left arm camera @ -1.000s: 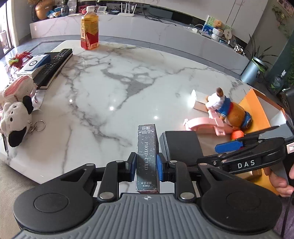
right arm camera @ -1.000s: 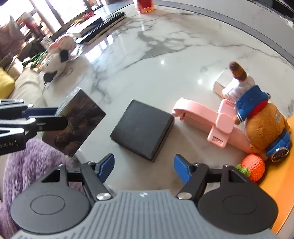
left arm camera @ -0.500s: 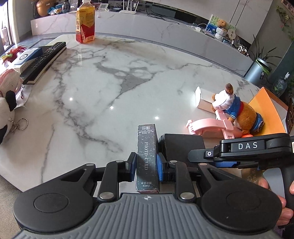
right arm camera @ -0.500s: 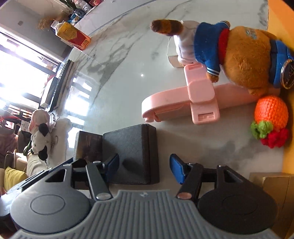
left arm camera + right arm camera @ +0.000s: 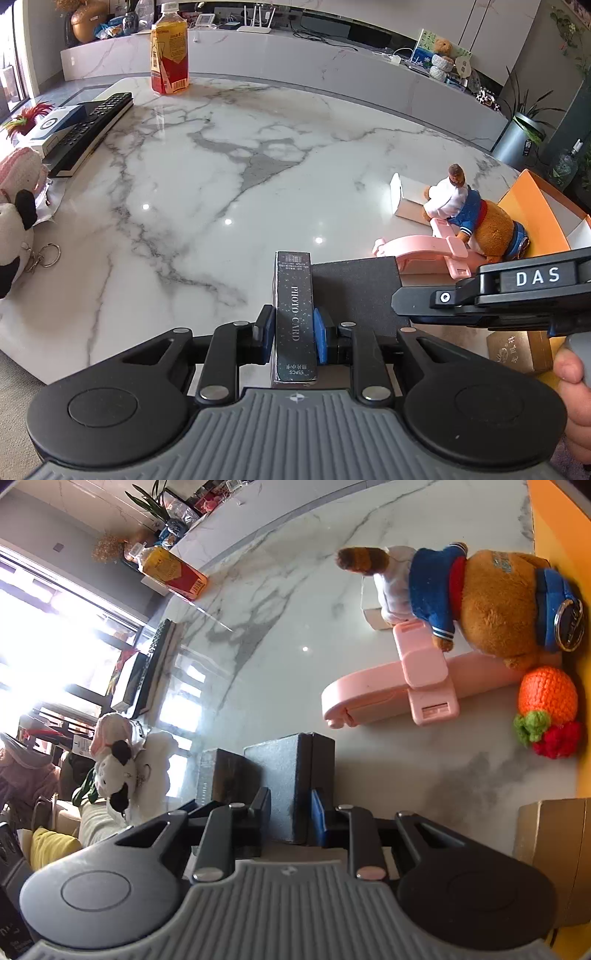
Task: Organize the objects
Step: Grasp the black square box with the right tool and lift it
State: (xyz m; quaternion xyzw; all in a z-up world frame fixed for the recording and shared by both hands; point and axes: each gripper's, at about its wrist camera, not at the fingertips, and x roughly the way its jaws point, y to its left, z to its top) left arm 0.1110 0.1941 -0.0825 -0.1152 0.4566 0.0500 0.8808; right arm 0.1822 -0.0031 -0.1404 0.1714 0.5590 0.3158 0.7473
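The left tool (image 5: 294, 334) clamps the photo card box (image 5: 294, 314) on its narrow sides, long axis pointing away along the fingers, above the desk (image 5: 221, 177). The right tool (image 5: 290, 808) is closing on the black box (image 5: 291, 775), tipped on edge.

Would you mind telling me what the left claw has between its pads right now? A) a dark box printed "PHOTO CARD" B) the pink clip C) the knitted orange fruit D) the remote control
A: in the left wrist view the left claw has its blue pads pressed on both sides of the dark photo card box, held on edge.
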